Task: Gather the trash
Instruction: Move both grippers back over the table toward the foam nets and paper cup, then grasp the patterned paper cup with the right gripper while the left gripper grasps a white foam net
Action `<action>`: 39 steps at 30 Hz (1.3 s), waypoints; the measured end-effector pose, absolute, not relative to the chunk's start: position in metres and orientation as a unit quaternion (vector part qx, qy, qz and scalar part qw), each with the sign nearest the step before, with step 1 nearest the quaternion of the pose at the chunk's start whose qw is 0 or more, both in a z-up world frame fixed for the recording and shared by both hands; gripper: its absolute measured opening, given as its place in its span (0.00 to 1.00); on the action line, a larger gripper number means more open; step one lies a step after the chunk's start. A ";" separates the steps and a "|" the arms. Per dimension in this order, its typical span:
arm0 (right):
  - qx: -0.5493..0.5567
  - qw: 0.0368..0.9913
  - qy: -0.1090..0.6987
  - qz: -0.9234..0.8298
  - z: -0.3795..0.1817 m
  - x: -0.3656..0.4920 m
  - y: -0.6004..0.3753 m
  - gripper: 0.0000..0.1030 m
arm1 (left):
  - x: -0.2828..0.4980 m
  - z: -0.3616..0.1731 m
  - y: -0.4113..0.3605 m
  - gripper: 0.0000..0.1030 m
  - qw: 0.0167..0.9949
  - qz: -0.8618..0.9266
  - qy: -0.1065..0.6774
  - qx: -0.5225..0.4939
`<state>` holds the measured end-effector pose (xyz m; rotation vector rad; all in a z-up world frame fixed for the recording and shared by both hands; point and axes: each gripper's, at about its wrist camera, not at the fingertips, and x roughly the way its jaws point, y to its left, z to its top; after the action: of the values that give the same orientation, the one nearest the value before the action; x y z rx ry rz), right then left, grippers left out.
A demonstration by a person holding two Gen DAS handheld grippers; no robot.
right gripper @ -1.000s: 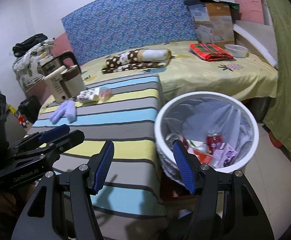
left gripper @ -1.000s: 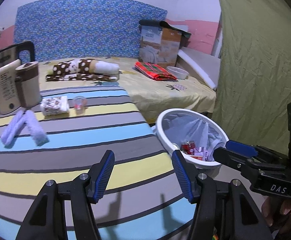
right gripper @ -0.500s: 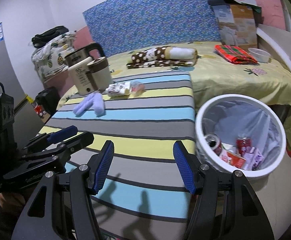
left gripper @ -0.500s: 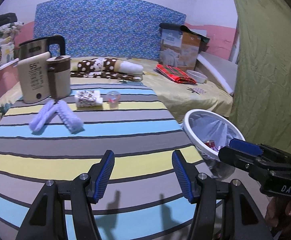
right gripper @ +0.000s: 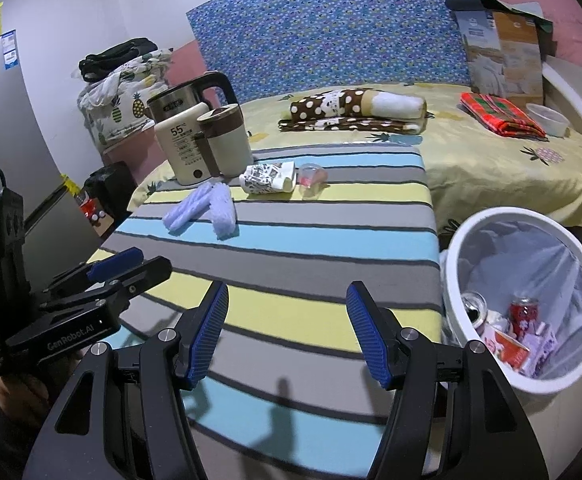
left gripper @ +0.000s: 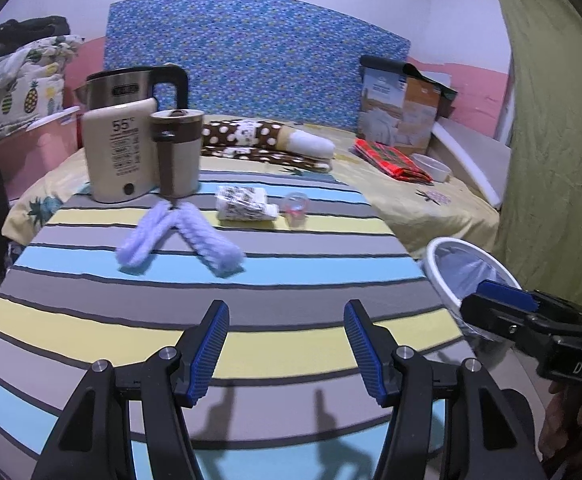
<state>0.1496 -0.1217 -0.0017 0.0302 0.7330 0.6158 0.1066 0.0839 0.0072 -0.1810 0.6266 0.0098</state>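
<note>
Fingers spread wide and holding nothing, the left gripper (left gripper: pixel 285 346) and right gripper (right gripper: pixel 287 334) hover side by side over the near end of a striped cloth-covered tabletop (left gripper: pixel 227 308). Across it, near the far edge, lie the likely pieces of trash: a crumpled white printed wrapper (left gripper: pixel 245 208) and, just beside it, a small clear plastic cup with red inside (left gripper: pixel 297 209). Both look light and flimsy; the wrapper should crush safely under a pinch across its middle, while the cup may buckle or slip and seems best taken across its rim. A pair of fuzzy lilac socks (left gripper: pixel 179 236) lies nearer, and a cream electric kettle (left gripper: pixel 121 152) stands behind. The white round bin with a clear liner (right gripper: pixel 527 300), already holding cans and cartons, sits on the floor at the tabletop's right side. What the cup contains is too small to make out, and the bin's base is cut off.
</note>
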 end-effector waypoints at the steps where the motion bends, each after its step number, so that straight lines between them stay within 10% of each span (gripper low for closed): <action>1: 0.013 0.888 0.352 0.297 -0.001 0.152 -0.119 0.61 | 0.109 0.007 0.089 0.58 0.947 0.010 0.307 -0.089; 39: -0.132 0.857 0.361 0.344 -0.030 0.269 -0.016 0.60 | 0.240 -0.064 0.232 0.54 0.900 0.103 0.410 -0.106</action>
<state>0.2688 -0.0156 -0.0298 -0.2784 0.7592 0.7223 0.2404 0.2315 -0.0636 -0.2185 0.8495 0.2129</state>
